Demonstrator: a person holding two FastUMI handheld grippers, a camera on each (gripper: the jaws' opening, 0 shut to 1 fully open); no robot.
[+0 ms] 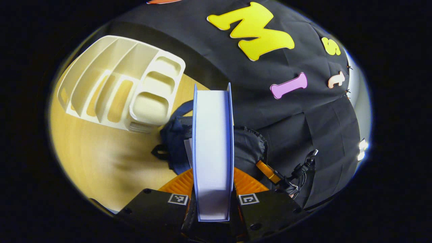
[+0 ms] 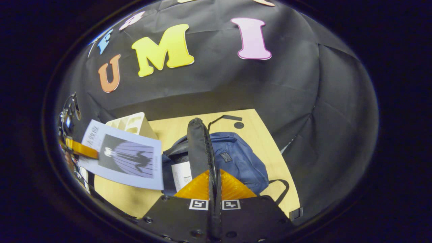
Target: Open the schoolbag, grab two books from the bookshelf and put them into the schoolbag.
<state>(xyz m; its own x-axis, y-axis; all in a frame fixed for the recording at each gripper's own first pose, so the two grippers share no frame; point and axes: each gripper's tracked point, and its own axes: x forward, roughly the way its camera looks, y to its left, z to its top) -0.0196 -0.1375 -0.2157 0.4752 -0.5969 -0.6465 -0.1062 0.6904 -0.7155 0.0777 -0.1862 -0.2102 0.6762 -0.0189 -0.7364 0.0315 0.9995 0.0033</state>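
My left gripper (image 1: pixel 212 177) is shut on a pale blue book (image 1: pixel 212 152), seen edge-on with its white pages toward me and held upright over the dark blue schoolbag (image 1: pixel 172 138). In the right gripper view the same book (image 2: pixel 125 155) shows its illustrated cover, hanging left of the schoolbag (image 2: pixel 236 158). My right gripper (image 2: pixel 215 180) is shut on the bag's zippered opening edge (image 2: pixel 199 145) and holds it lifted. Something white (image 2: pixel 180 175), perhaps a book, lies inside the open bag. The cream bookshelf (image 1: pixel 121 84) stands behind the bag with its slots bare.
The bag rests on a light wooden table (image 1: pixel 101 162), whose right edge (image 2: pixel 280 162) runs close beside it. A black strap (image 2: pixel 281 189) trails toward that edge. A small dark round spot (image 2: pixel 239 125) marks the tabletop at the back.
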